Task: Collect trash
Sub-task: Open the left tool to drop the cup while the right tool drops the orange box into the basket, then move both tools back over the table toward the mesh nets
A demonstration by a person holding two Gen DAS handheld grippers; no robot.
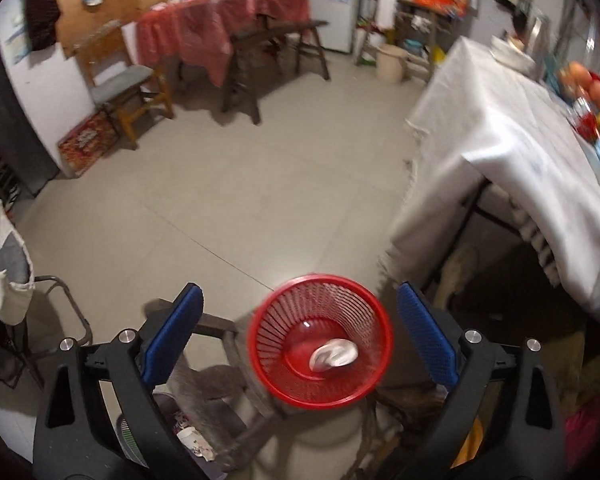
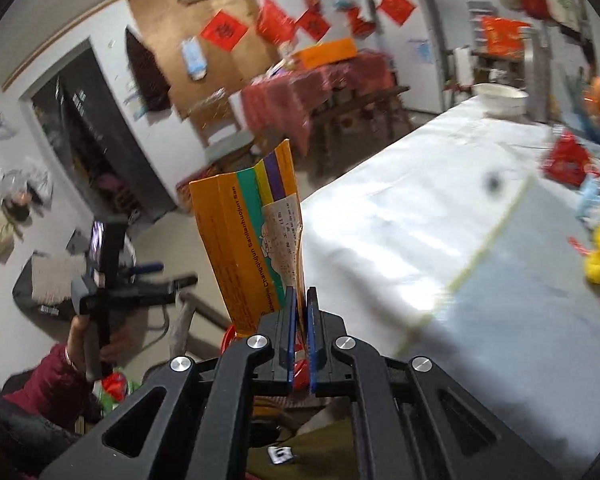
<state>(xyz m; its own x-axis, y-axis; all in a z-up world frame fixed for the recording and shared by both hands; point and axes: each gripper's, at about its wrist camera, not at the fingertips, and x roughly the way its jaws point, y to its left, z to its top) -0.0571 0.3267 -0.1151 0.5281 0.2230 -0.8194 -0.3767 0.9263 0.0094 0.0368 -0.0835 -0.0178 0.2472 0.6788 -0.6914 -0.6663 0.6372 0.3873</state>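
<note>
Our left gripper (image 1: pixel 300 320) is spread wide with nothing between its pads, above the red basket (image 1: pixel 320 340). A crumpled white wad (image 1: pixel 334 354) lies on the basket's floor. Right of the basket stands the white-clothed table (image 1: pixel 500 128). Our right gripper (image 2: pixel 301 300) pinches the flattened orange carton (image 2: pixel 248 232) upright, beside the table's edge (image 2: pixel 420 220).

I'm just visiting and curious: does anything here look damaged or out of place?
The orange box clamped in the right gripper is flattened and torn open. The red basket already holds a crumpled white wad.
</note>
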